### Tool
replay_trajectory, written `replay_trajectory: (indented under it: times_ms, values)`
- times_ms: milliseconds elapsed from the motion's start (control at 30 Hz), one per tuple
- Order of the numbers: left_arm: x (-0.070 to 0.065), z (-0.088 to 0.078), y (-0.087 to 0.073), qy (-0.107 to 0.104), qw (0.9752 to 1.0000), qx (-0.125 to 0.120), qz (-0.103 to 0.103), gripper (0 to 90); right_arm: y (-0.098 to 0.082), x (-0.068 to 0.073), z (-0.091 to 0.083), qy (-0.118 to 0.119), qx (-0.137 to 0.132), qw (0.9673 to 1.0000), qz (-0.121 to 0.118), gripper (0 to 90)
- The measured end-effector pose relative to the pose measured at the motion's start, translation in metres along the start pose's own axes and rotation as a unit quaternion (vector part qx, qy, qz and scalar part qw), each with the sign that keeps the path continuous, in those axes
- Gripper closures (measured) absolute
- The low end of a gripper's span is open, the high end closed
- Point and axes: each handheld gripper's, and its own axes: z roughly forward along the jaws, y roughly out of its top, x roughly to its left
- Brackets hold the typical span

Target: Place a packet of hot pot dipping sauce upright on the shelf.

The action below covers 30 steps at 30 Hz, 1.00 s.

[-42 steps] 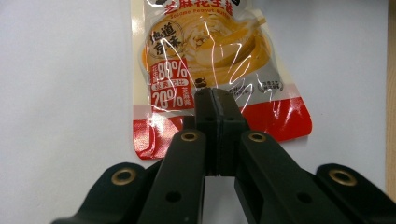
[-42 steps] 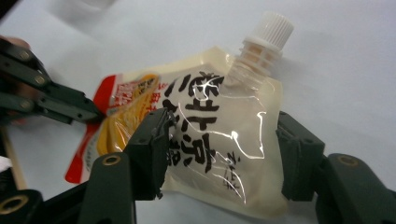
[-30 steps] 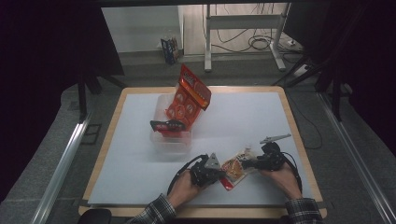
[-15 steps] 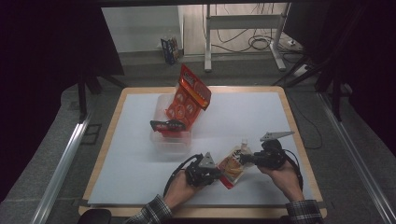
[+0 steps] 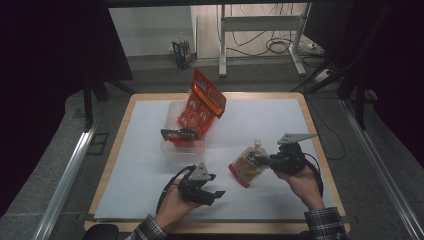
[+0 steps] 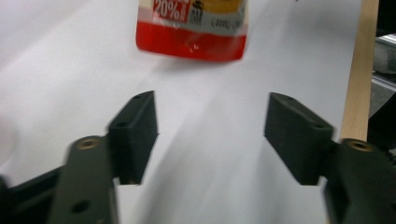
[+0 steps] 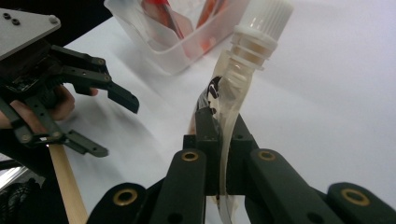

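Observation:
A spouted pouch (image 5: pixel 244 169) with a red bottom edge and a white cap (image 7: pixel 264 18) hangs above the white tabletop. My right gripper (image 5: pixel 258 160) is shut on its neck just below the cap (image 7: pixel 219 126). My left gripper (image 5: pixel 214 194) sits lower left of the pouch, near the front edge. Its jaws have just been opening and stand apart with nothing between them (image 6: pixel 210 126). The left gripper view catches the pouch's red bottom (image 6: pixel 191 28) ahead of the jaws. The right gripper view has the left gripper (image 7: pixel 116 128) open at its left.
A clear plastic tub (image 5: pixel 172 147) stands mid-table with a tall orange-red packet (image 5: pixel 204 101) leaning out of it and a dark item (image 5: pixel 178 134) at its rim. The wooden table edge (image 6: pixel 357 79) runs close to my left gripper.
The left gripper let go of the pouch, opened and drew back to the left. The right gripper lifted the pouch, which now hangs from it alone.

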Motion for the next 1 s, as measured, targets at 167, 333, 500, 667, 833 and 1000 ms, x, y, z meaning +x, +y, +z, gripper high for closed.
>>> replay_trajectory:
  times_ms: [167,333,500,667,833,1000]
  values:
    - [0.001,-0.014,-0.007,0.015,0.9999,0.001,-0.004,18.7,0.01,0.004,0.001,0.002,-0.005,0.9999,-0.012,87.0]
    - [0.0,-0.027,-0.013,0.022,0.9997,0.001,-0.001,10.8,0.021,0.009,0.004,0.009,-0.012,0.9996,-0.023,87.2]
    - [0.003,-0.037,-0.021,0.023,0.9997,-0.005,-0.009,6.9,0.03,0.012,0.01,0.014,-0.014,0.9993,-0.033,87.4]
    - [0.008,-0.05,-0.033,0.032,0.9991,-0.016,-0.021,4.4,0.038,0.015,0.016,0.022,-0.018,0.9989,-0.038,87.6]
    - [0.011,-0.063,-0.043,0.054,0.9978,-0.027,-0.028,3.1,0.047,0.019,0.023,0.031,-0.019,0.9983,-0.046,87.9]
    - [0.014,-0.072,-0.051,0.069,0.9969,-0.026,-0.028,2.7,0.057,0.025,0.029,0.039,-0.02,0.9974,-0.056,88.1]
